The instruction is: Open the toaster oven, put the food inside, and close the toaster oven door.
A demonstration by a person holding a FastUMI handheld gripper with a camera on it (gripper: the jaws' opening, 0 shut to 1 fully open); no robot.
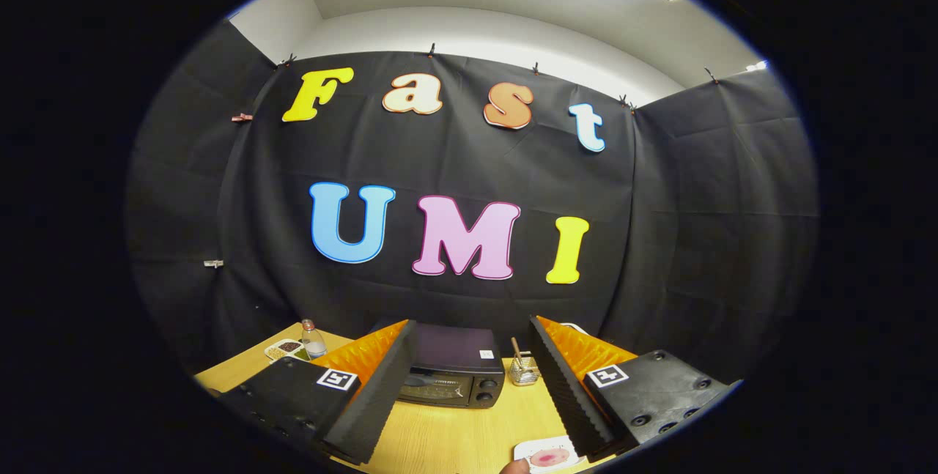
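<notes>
A black toaster oven (453,375) stands on the wooden table (447,437) beyond my fingers, with its door closed and its knobs on the right side. My gripper (469,375) is held high and back from it, open, with nothing between the fingers. A white plate (546,454) with a pinkish piece of food (551,457) lies on the table close below the right finger. A fingertip of a person's hand (515,467) touches the plate's near edge.
A wire holder with a stick in it (523,370) stands right of the oven. Left of the oven are a small glass bottle (313,341) and a divided dish of food (286,349). Black cloth walls enclose the booth behind the table.
</notes>
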